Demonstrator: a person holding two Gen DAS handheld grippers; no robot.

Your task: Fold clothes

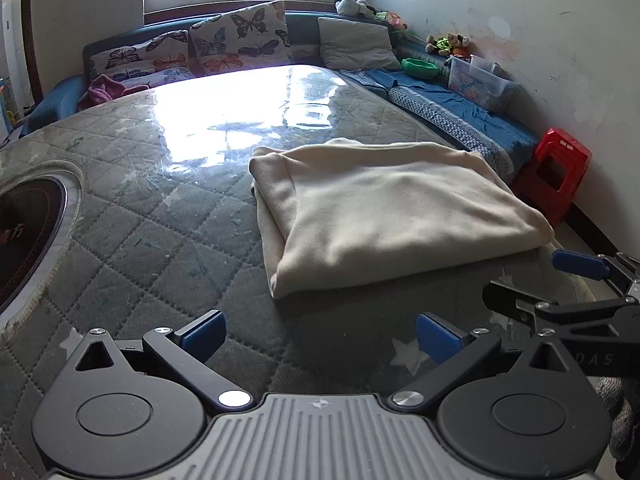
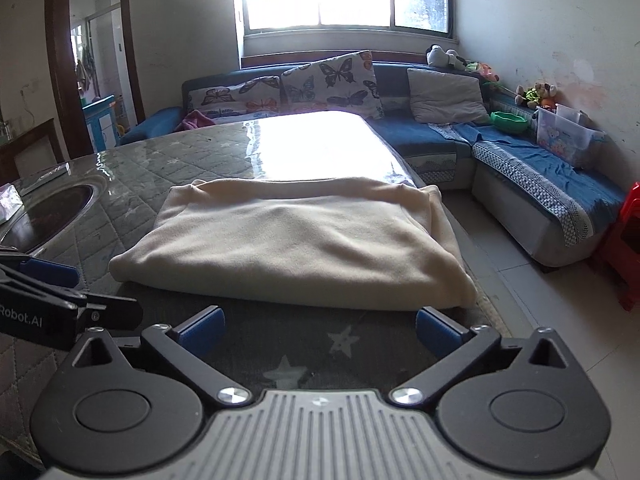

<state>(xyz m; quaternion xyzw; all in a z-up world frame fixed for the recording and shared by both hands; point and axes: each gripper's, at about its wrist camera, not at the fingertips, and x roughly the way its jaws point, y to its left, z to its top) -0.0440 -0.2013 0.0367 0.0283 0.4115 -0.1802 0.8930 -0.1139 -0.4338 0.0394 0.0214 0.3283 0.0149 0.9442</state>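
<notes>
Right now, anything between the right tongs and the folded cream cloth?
Nothing visible. The right tongs stand open just short of the folded cream fleece cloth, with only bare quilted grey table cover between. The left tongs sit off to the side.

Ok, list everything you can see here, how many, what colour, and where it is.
folded garment: one, cream, near edge of table
table: one, grey quilted cover under clear sheet
sofa: one, blue, behind and right of table
butterfly cushions: two, white patterned, on sofa back
plain cushion: one, grey, sofa corner
bowl: one, green, on sofa
storage bin: one, clear, on sofa
stool: one, red, on floor
left tongs: open, empty
right tongs: open, empty
</notes>
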